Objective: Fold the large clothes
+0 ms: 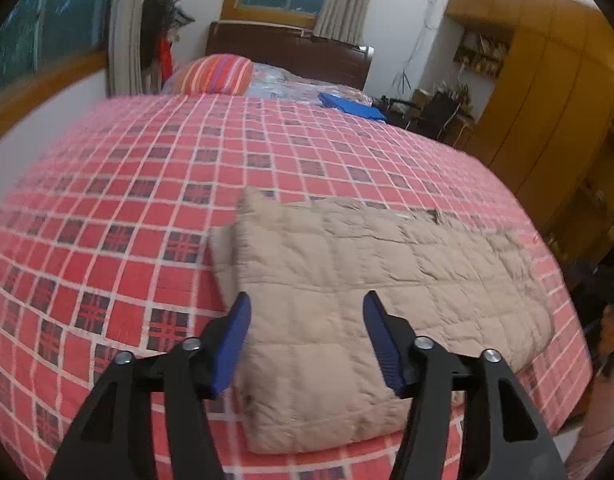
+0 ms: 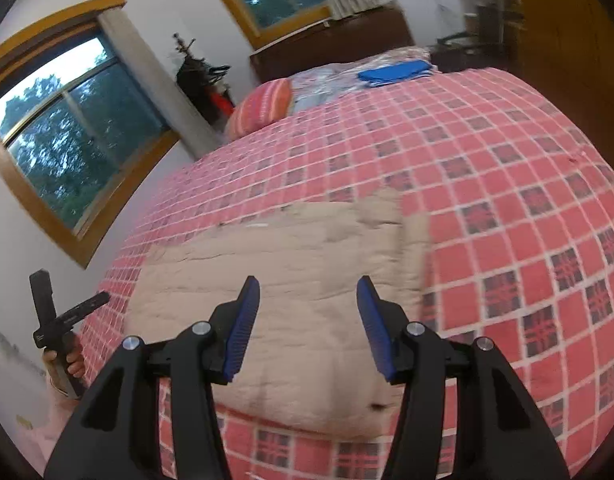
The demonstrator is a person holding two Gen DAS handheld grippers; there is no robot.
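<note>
In the left wrist view, the left gripper (image 1: 307,308) hangs above the near end of a beige quilted jacket (image 1: 371,280), its blue fingers (image 1: 233,344) spread wide with nothing between them. The jacket lies flat on a red checked bedspread (image 1: 127,208), close to the near edge of the bed, folded into a rough rectangle with a layer doubled along its left side. Further off are a striped pillow (image 1: 219,74), a blue cloth (image 1: 347,105) and a wooden wardrobe (image 1: 547,92). The picture is somewhat blurred, so seams and edges are hard to read.

In the right wrist view, the right gripper (image 2: 309,296) is likewise wide apart and empty, poised over the middle of the jacket (image 2: 291,280). A loose flap sticks out at the jacket's far right corner. The left gripper (image 2: 63,316) shows at the left edge, held by a hand (image 2: 73,364) off the side of the bed; whether it is spread cannot be told here.

The fold looks well along, though perhaps not finished. The padding is thick and springy, so a pinch that takes only the top layer may peel it back and undo the fold. The shell seems slick and could slip from the fingers. With the jacket near the bed's edge, a pull toward the person might drag it off.
</note>
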